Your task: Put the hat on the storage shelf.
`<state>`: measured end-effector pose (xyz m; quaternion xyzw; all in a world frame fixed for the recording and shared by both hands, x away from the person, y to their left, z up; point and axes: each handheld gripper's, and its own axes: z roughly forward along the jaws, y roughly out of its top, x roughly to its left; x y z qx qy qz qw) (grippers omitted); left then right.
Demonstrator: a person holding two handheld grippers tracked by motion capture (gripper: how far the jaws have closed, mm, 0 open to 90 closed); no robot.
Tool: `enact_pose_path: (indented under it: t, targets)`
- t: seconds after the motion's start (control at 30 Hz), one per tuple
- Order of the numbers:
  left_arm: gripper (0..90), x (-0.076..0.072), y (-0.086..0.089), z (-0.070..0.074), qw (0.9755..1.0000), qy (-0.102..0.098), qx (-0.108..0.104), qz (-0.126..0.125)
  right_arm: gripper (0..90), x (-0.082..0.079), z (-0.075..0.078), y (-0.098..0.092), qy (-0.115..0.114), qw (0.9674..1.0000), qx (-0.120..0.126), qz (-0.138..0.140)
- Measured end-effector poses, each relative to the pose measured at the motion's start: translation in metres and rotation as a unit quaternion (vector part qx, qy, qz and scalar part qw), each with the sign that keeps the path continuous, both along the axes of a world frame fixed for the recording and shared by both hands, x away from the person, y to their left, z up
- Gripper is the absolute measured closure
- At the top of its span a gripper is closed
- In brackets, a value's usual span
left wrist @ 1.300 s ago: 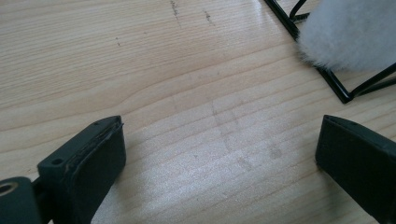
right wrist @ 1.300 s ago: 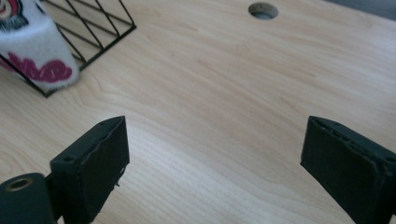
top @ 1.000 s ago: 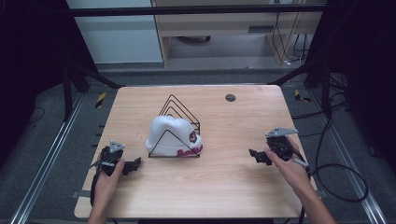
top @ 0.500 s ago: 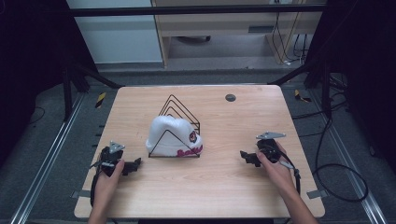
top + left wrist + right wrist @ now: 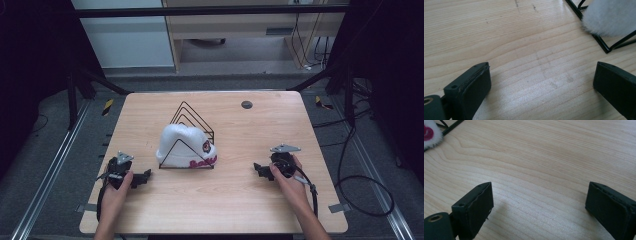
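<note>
Both pairs of jaws stand wide apart with nothing between them but bare wood. The left gripper (image 5: 142, 177), low over the table (image 5: 230, 200) near its front left corner, points toward the rack (image 5: 192, 131); in the left gripper view its black jaws frame an empty stretch of grain, with the rack's wire corner (image 5: 605, 46) and the fuzzy edge of the hat (image 5: 610, 17) just beyond, at upper right. The right gripper (image 5: 260, 171), held low near the front right of the table, points left toward the same rack; in the right gripper view its jaws are likewise released, and a scrap of the hat's white brim with red lettering (image 5: 430, 133) shows at the far upper left beside a wire (image 5: 451, 127).

From above, a hand (image 5: 116, 192) grips the left tool and another hand (image 5: 289, 182) the right, forearms entering from the bottom edge. The white hat (image 5: 184, 142) sits in the black wire rack at mid-table, draped between its triangular dividers, red lettering on its front brim. Both grippers lie apart from it, one to each side. A small dark disc (image 5: 246, 104) rests near the far edge.
</note>
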<state>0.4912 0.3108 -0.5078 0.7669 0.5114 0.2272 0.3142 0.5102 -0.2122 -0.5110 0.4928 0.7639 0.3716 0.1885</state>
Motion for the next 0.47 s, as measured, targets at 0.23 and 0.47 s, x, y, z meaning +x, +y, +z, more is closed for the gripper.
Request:
enact_pose_path:
  t: [0.23,0.47]
  targets:
    - [0.7,0.000,0.000,0.000,1.0000,0.000,0.000,0.000,7.3,-0.004,-0.001,0.011,-0.005,0.9989,-0.045,-0.013]
    - [0.7,0.000,0.000,0.000,1.0000,0.000,0.000,0.000,7.3,-0.010,-0.001,0.014,-0.004,0.9982,-0.044,-0.040]
